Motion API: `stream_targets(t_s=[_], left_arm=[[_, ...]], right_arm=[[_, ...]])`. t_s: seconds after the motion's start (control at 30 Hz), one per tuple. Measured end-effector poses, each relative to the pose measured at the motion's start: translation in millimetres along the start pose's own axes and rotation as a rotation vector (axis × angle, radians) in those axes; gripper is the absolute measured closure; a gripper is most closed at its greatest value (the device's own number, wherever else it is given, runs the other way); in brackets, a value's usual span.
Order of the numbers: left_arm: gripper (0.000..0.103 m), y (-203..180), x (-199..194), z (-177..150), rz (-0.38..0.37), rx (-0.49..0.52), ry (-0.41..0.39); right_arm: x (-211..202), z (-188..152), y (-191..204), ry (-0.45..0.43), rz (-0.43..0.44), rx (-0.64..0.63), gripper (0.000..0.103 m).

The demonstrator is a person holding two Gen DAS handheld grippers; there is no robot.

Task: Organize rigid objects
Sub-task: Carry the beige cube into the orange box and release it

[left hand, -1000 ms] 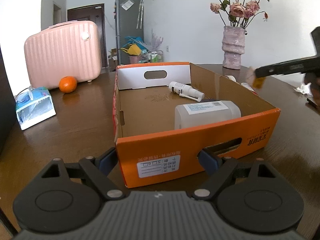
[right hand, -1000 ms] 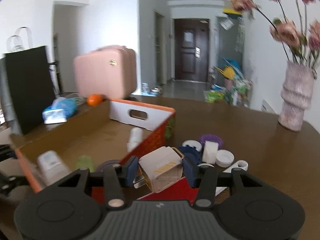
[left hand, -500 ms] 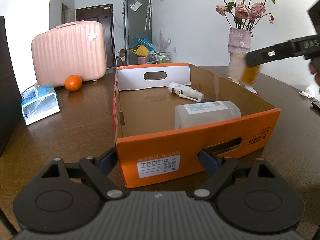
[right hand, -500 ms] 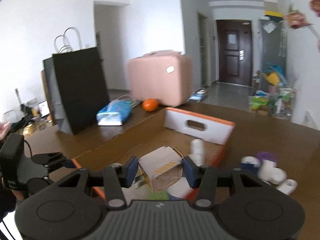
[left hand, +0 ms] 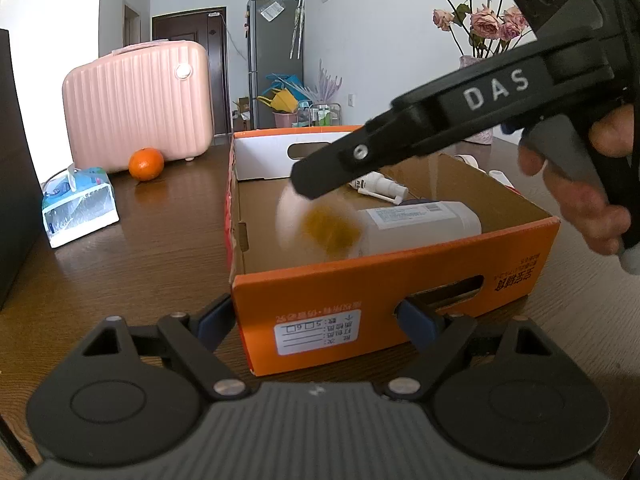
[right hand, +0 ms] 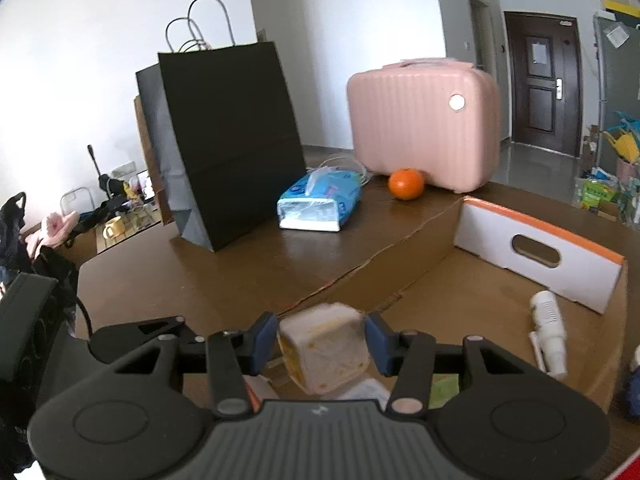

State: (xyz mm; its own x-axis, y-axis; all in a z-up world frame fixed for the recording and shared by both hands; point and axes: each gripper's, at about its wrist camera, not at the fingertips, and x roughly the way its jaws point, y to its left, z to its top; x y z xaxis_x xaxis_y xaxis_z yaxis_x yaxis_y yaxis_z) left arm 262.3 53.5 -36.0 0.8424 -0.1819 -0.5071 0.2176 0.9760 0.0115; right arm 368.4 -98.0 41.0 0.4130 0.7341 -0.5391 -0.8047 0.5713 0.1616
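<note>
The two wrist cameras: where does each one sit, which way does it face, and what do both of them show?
Left wrist: sits on the left gripper, whose fingers straddle the near wall of the box; faces along the box toward the door; shows the right gripper and the hand holding it.
Right wrist: sits on the right gripper, above the box; faces across it toward a black bag; shows its fingers clamped on a small carton.
Shared: box, carton, suitcase, orange, tissue pack, spray bottle.
</note>
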Motion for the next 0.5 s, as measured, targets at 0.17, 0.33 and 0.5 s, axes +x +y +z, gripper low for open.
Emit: stream_targets(t_s=[0.17,0.33,0.5], left_arm=[[0.015,1,1,0,-0.002,-0.003,0.002],[0.015,0,1,0,-0.001,-0.003,0.002],[0.014,0,1,0,0.000,-0.002,0.002]], right_arm=[[-3,-4,2,-0.002,-0.008,-0.009,0.054],[-39,-10,-9,-0.049,-0.062,0.014,0.054],[-89,-36,-28,-0.081,-0.177,0.043,0.046]])
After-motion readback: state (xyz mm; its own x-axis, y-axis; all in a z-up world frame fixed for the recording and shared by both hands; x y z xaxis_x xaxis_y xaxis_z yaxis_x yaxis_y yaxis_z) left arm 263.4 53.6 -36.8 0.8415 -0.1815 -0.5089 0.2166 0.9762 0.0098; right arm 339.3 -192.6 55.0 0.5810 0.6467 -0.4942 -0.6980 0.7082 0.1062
